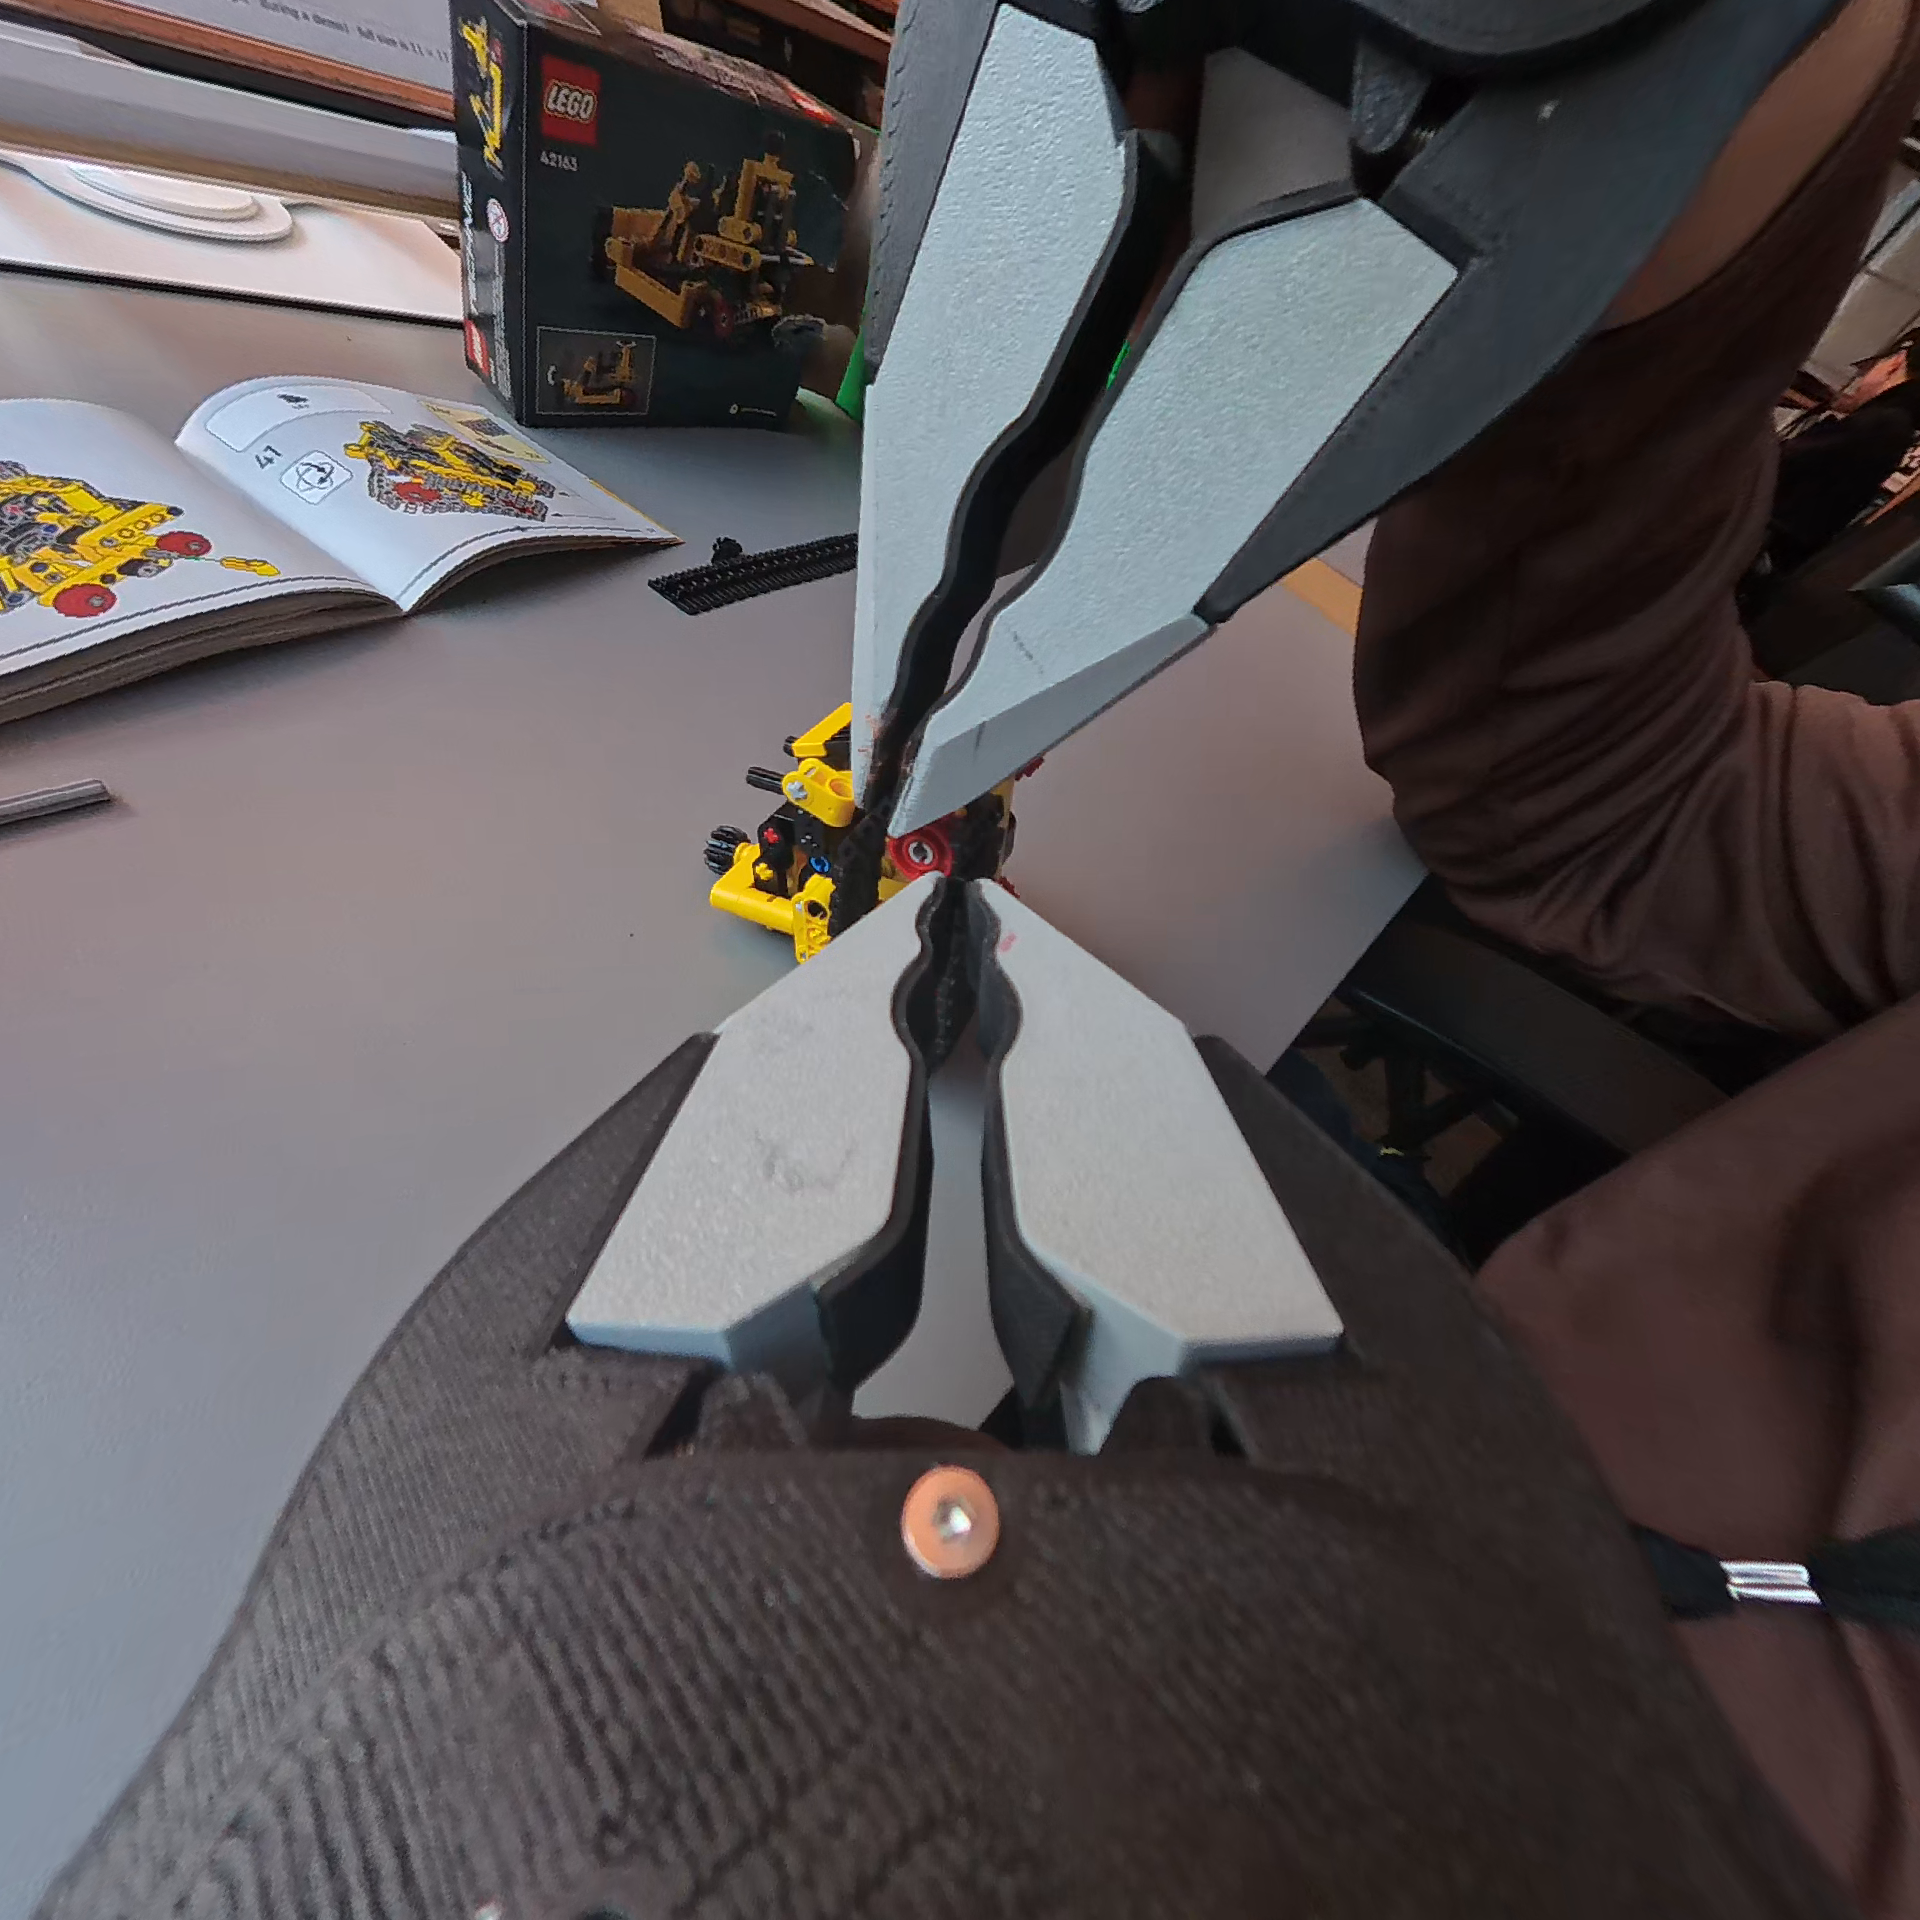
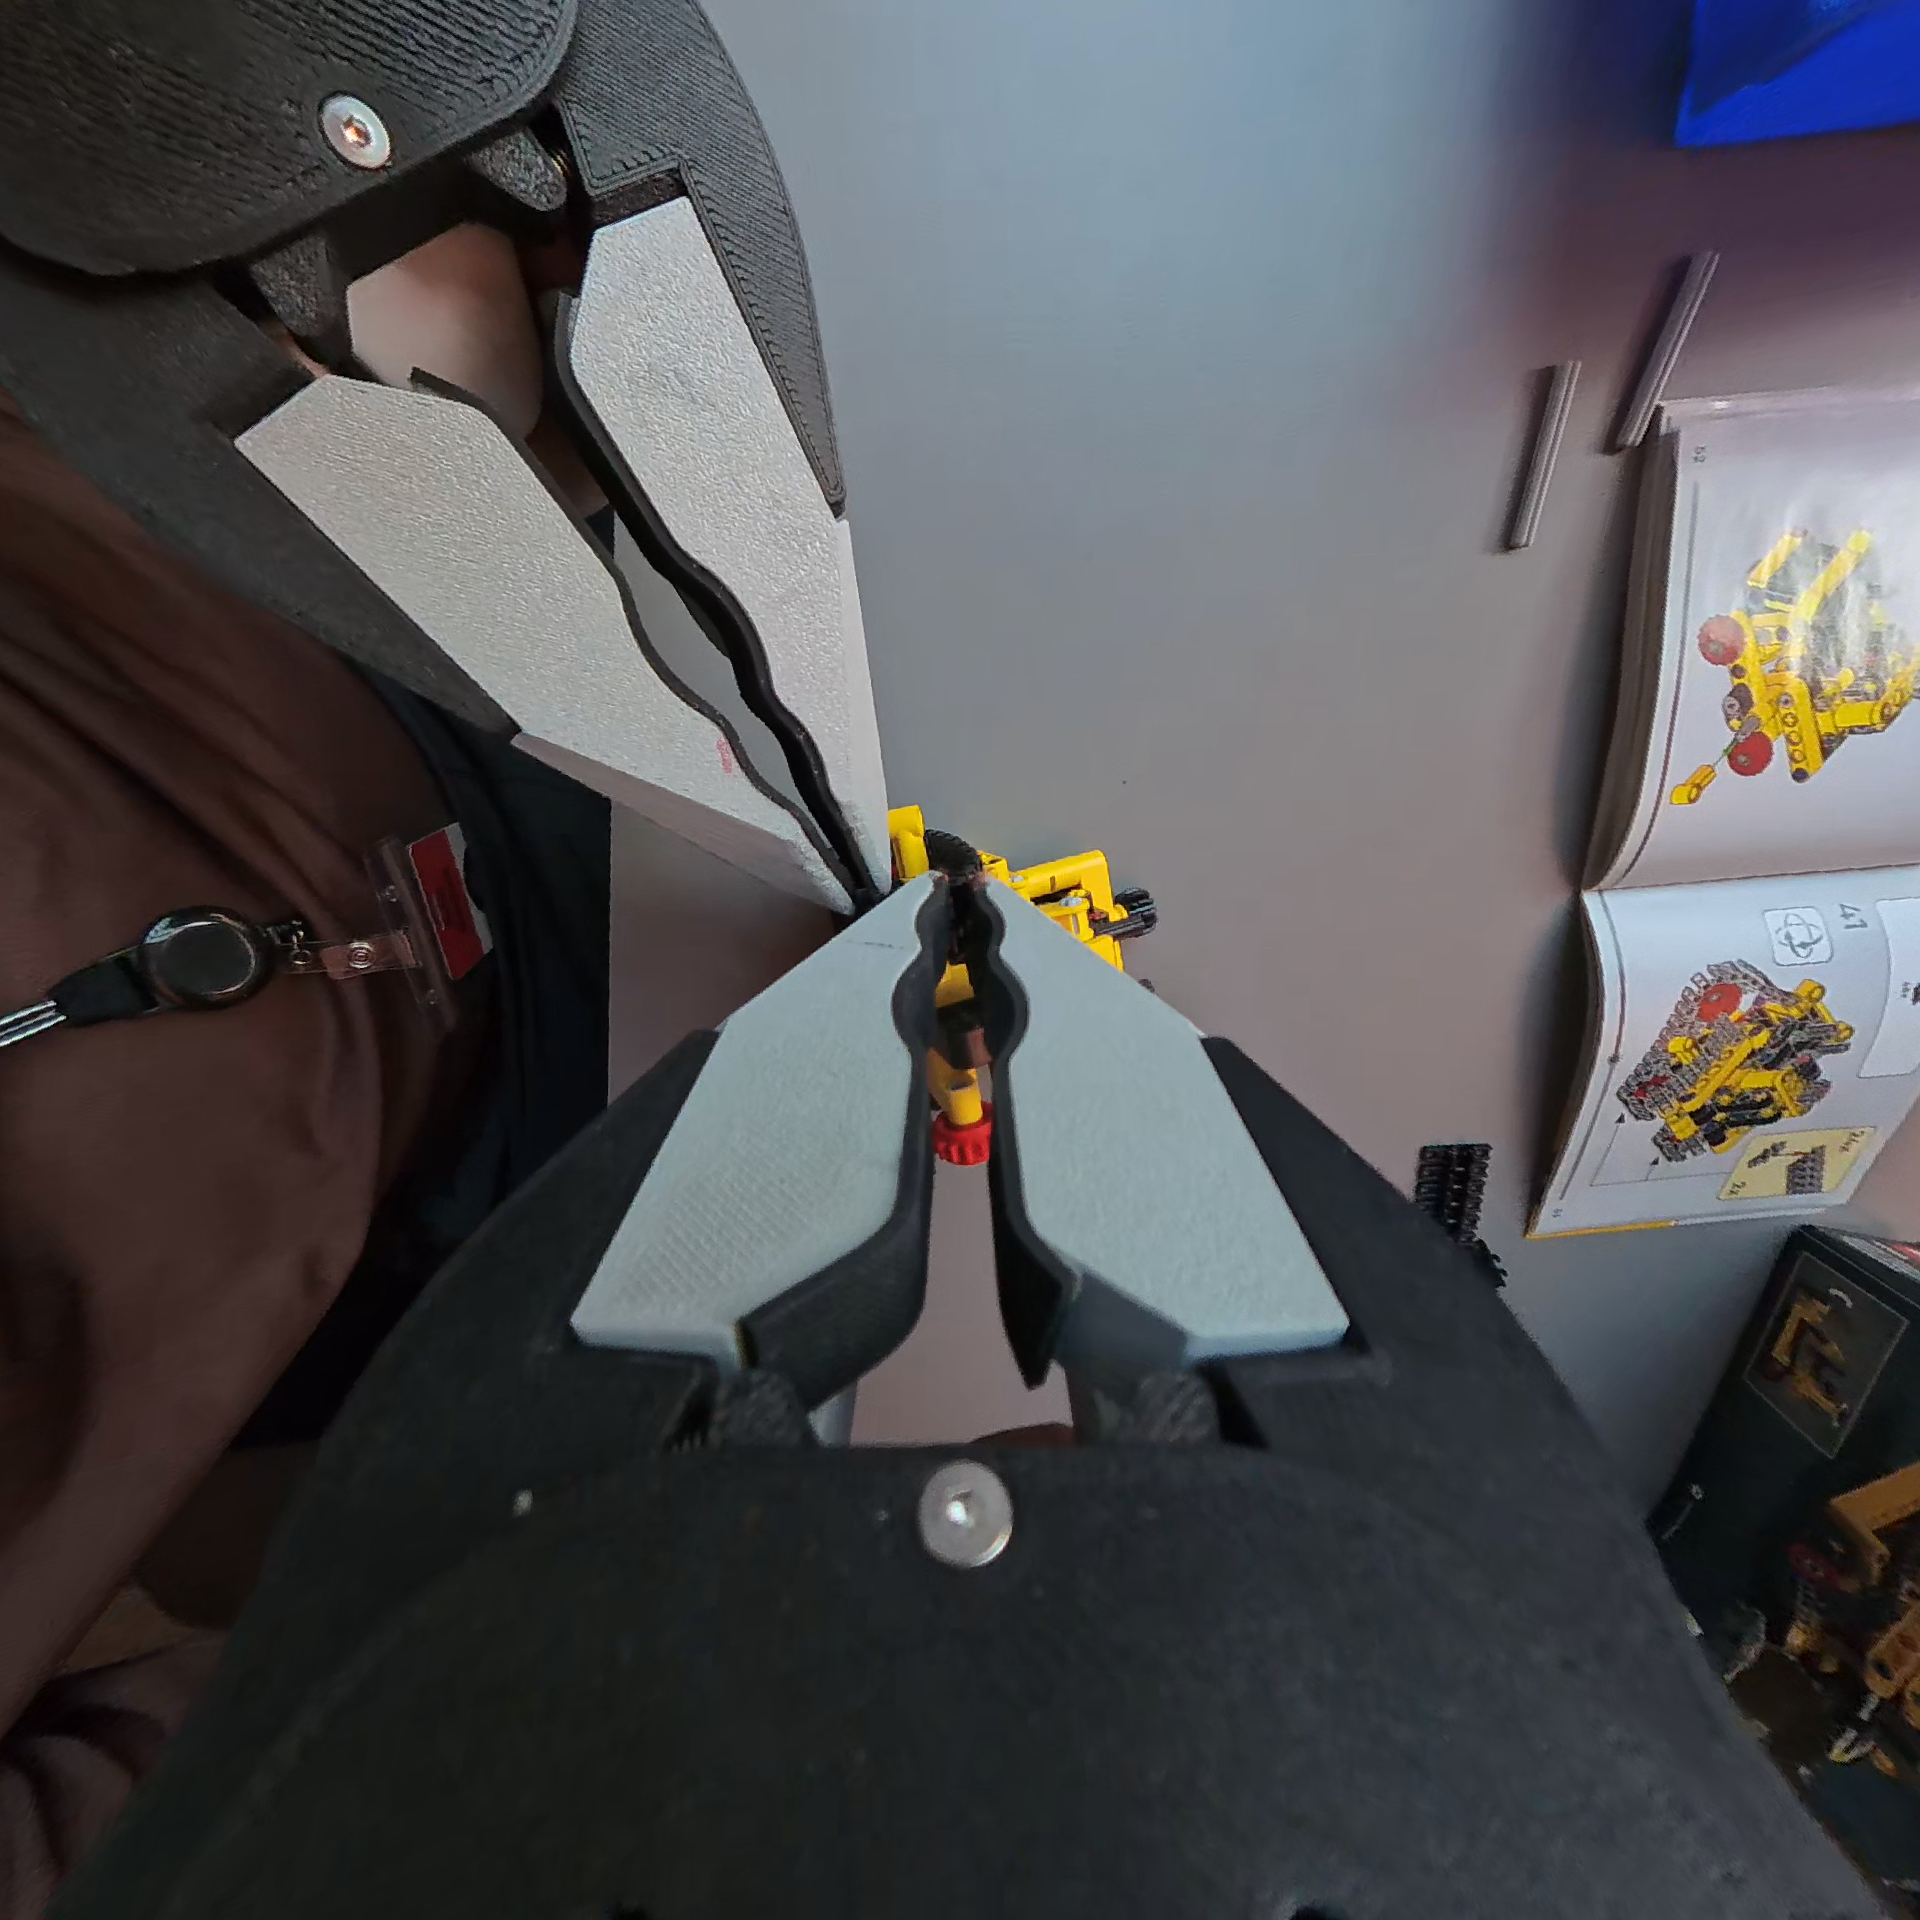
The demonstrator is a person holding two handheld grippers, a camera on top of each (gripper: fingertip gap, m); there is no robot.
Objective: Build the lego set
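A small yellow lego bulldozer model (image 1: pixel 774 862) with a red wheel (image 1: pixel 920 852) stands on the grey table (image 1: pixel 416 987) near its right edge. A black track (image 1: pixel 948 966) runs off it. My left gripper (image 1: pixel 951 894) is shut on this track just in front of the model. My right gripper (image 1: pixel 883 805) comes down from above and is shut on the track at the model's top. In the right wrist view my right gripper (image 2: pixel 961 883) pinches the black track (image 2: pixel 966 914) over the yellow model (image 2: pixel 1060 883), and the left gripper (image 2: pixel 862 883) meets it from the upper left.
An open instruction booklet (image 1: pixel 312 499) lies at the left, the dark lego box (image 1: pixel 665 229) behind it. A loose black track strip (image 1: pixel 758 571) lies between them. A grey strip (image 1: pixel 52 805) lies far left. A person's brown sleeve (image 1: pixel 1610 623) is at the table's right edge. The grippers are tip to tip, or close to it.
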